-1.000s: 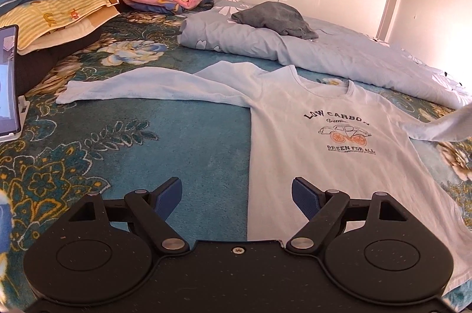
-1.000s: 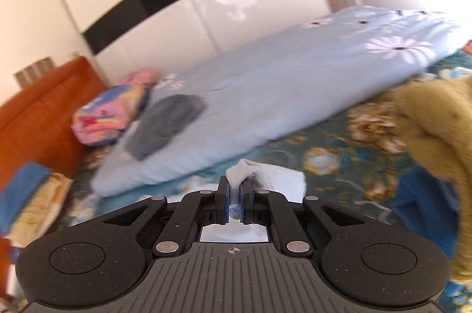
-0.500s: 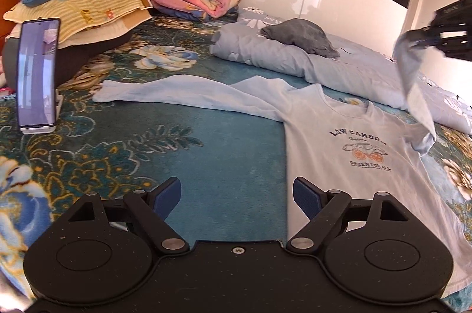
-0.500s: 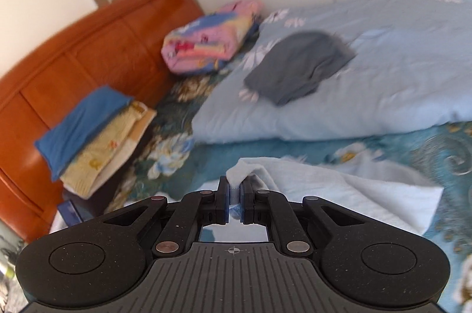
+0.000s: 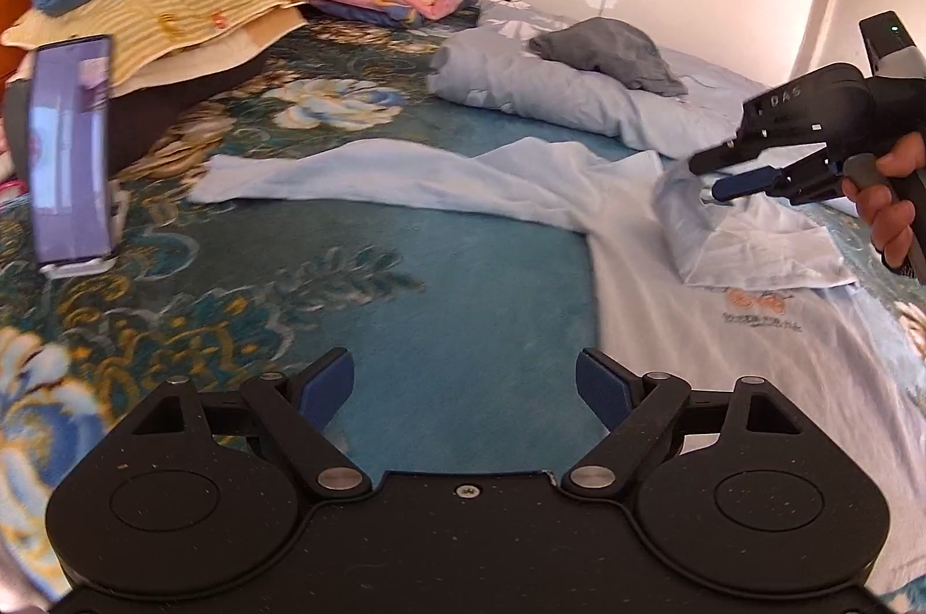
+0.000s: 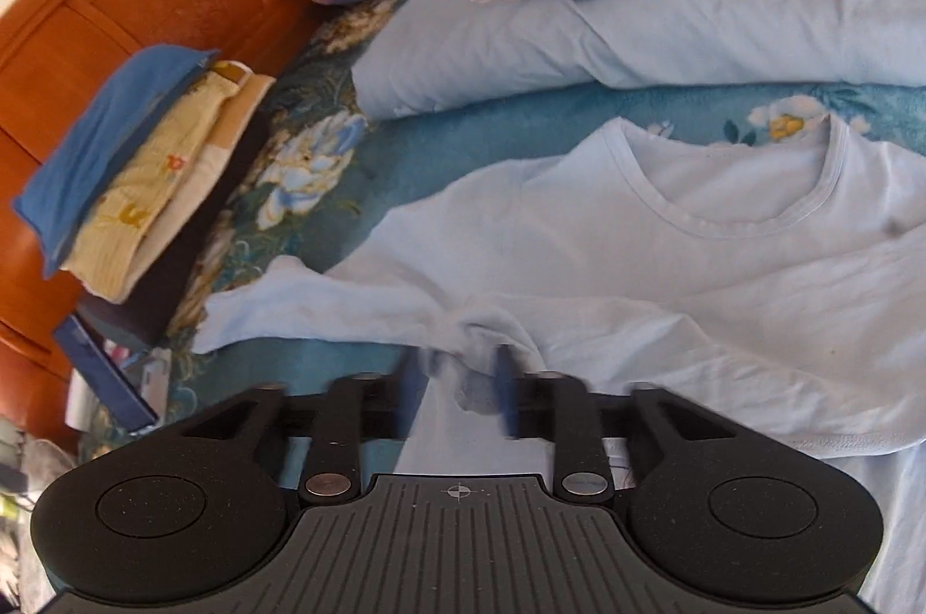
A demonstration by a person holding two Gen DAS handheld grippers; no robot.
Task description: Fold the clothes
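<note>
Right gripper jaws opening around my folded-over sleeve on the pale blue T-shirt, left gripper wide open, empty, above the bedspread.

The left gripper is held low and pointed downward, its jaws spread wide with nothing between them. The right gripper is angled downward and its jaws are opening; a bunch of cloth is seen between the blurred fingers. In the left wrist view the right gripper is gripped by a hand wrapped around its handle
</note>
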